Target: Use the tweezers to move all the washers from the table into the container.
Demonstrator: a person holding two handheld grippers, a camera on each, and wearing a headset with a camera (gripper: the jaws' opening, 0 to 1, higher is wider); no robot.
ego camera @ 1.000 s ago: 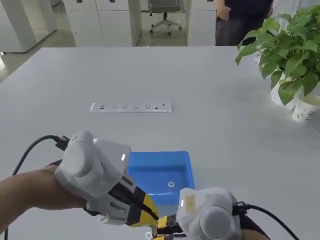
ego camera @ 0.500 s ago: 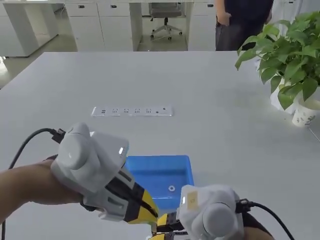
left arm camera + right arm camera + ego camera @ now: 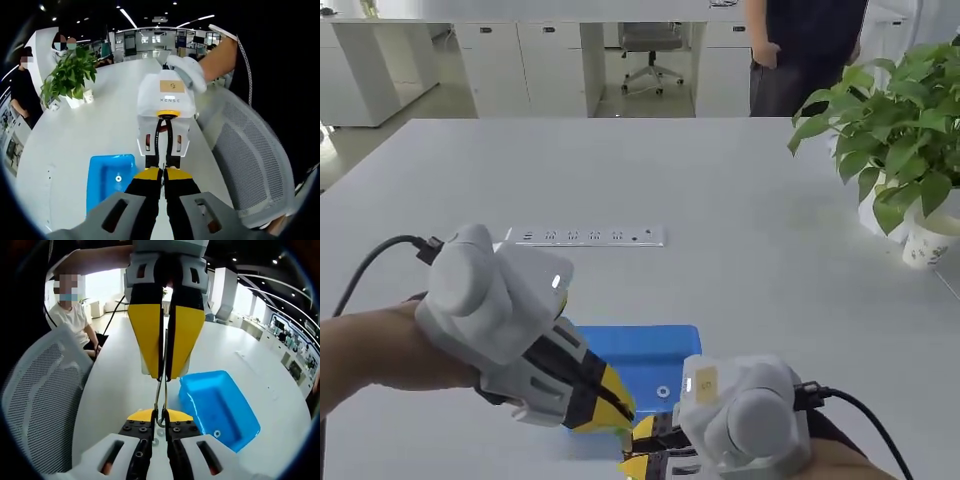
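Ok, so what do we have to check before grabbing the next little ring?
1. Left gripper holding the tweezers: ok, its jaws are shut on them.
2. Right gripper gripping the tweezers too: cannot tell.
3. Table washers close to the tweezer tips: ok, right below them.
4. Container nearby and open: ok.
5. Room in the container: ok, one dropped washer lies inside.
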